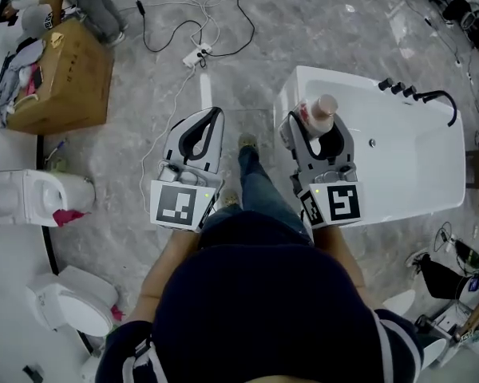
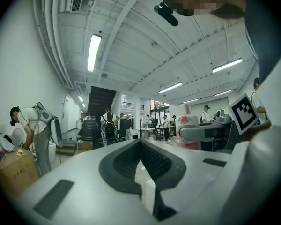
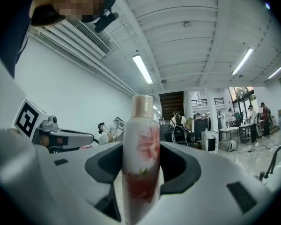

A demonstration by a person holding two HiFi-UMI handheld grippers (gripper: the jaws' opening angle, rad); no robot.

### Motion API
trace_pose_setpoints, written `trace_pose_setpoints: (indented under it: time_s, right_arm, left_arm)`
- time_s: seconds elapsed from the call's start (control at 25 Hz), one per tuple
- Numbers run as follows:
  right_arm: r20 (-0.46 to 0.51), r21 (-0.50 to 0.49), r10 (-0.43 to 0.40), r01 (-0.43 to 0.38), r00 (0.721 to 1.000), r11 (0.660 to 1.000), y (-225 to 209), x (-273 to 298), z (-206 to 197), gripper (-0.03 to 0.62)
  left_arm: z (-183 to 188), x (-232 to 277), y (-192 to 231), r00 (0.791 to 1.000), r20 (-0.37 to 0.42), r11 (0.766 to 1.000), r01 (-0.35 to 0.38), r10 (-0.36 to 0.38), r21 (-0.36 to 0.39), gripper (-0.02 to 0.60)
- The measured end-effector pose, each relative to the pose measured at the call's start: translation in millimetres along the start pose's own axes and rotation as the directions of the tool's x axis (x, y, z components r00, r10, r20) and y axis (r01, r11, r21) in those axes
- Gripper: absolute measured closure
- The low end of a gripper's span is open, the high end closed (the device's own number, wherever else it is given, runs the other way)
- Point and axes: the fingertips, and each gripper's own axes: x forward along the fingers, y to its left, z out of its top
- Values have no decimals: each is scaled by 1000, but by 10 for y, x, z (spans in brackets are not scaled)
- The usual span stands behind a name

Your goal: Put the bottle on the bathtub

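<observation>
A white bottle (image 1: 318, 115) with a red flower print and a pinkish cap stands upright between the jaws of my right gripper (image 1: 315, 124), which is shut on its body. In the right gripper view the bottle (image 3: 141, 156) fills the middle, with the dark pads against both its sides. It hangs over the near left corner of the white bathtub (image 1: 399, 162). My left gripper (image 1: 212, 118) is held over the marble floor to the left of the tub, its curved jaws closed tip to tip around nothing. The left gripper view shows the bottle (image 2: 187, 131) off to the right.
A black faucet (image 1: 433, 99) and knobs sit on the tub's far rim. A power strip (image 1: 198, 54) with cables lies on the floor ahead. A cardboard box (image 1: 60, 78) stands at the far left, with white toilets (image 1: 32, 199) (image 1: 72, 302) below it.
</observation>
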Motion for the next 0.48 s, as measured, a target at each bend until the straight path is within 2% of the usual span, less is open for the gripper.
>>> trace_pose_setpoints:
  time_s: [0.16, 0.48]
  right_arm:
    - [-9, 0, 5, -5, 1000, 1000, -150, 410, -55, 358]
    - [28, 1, 56, -56, 998, 998, -665, 1493, -70, 358]
  left_arm:
    - [-78, 341, 204, 1000, -14, 1000, 9, -9, -10, 557]
    - [99, 1456, 723, 999, 40, 1000, 23, -23, 1, 557]
